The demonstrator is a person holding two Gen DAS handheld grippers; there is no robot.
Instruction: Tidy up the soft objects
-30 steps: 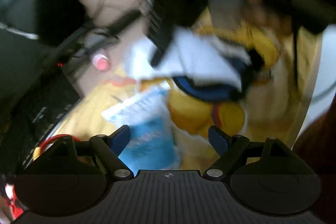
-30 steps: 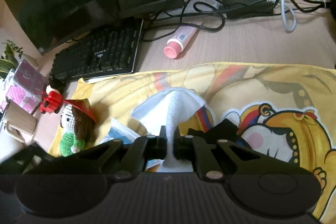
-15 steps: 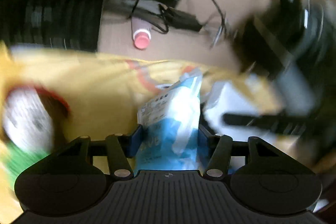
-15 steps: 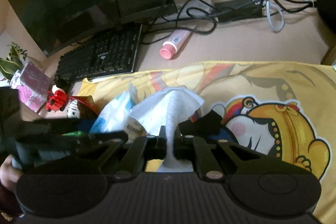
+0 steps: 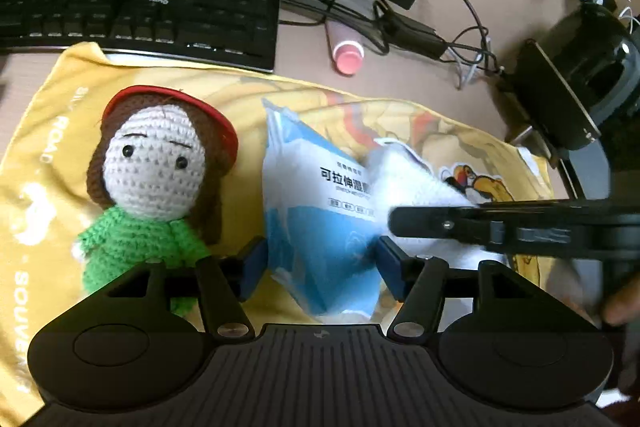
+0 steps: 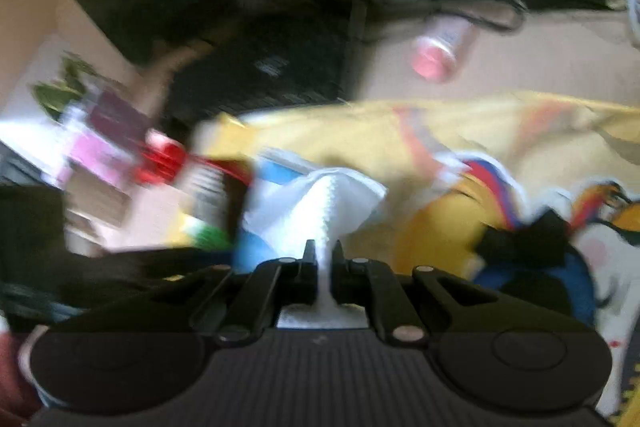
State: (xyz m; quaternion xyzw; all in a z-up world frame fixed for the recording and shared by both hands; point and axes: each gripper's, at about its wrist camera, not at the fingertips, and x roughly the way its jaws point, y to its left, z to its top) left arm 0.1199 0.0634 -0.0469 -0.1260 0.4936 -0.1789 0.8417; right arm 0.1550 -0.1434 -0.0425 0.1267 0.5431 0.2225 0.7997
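Left wrist view, blue wipes pack (image 5: 320,227) between open left gripper (image 5: 322,267) fingers

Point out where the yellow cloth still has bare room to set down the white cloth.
Bare yellow cloth lies left of the crochet doll, and a strip runs between the keyboard and the blue wipes pack. It is crowded around the pack, where the white cloth and both hand-held grippers meet.

Blurred view, right hand-held gripper (image 6: 323,259) pinching a white cloth (image 6: 320,203), above a yellow printed cloth (image 6: 420,147), keyboard (image 6: 272,67) behind
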